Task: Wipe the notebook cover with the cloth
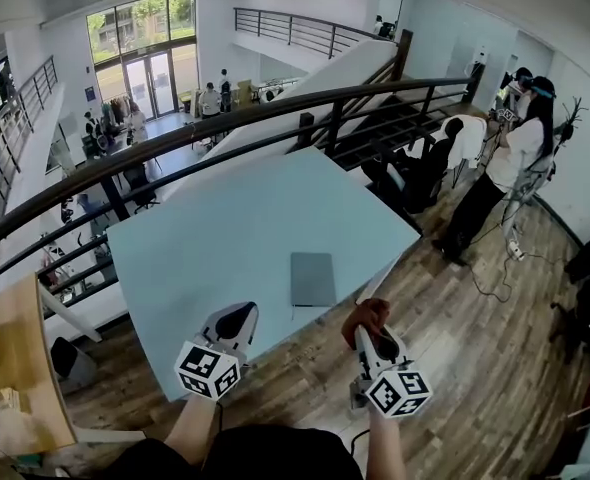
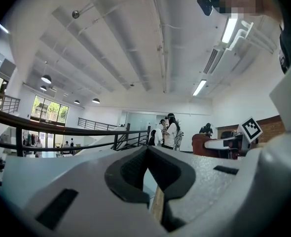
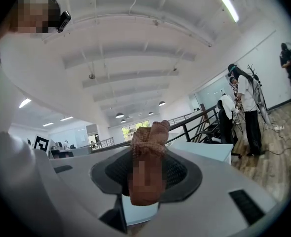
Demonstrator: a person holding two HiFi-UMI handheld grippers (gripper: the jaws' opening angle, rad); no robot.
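Note:
A grey notebook (image 1: 313,279) lies flat near the front edge of the light blue table (image 1: 235,228). My right gripper (image 1: 368,320) hangs just right of the notebook, over the table's front corner. It is shut on a bunched rust-brown cloth (image 1: 365,311). In the right gripper view the cloth (image 3: 149,137) sticks up between the dark pads of that gripper (image 3: 146,174). My left gripper (image 1: 237,320) is over the table's front edge, left of the notebook. Its jaws meet with nothing held (image 2: 148,154). The notebook is not visible in either gripper view.
A dark railing (image 1: 275,118) runs behind the table, with a stairway beyond it. People stand and sit at the right (image 1: 510,158) on the wooden floor (image 1: 475,348). A wooden desk (image 1: 20,368) stands at the lower left.

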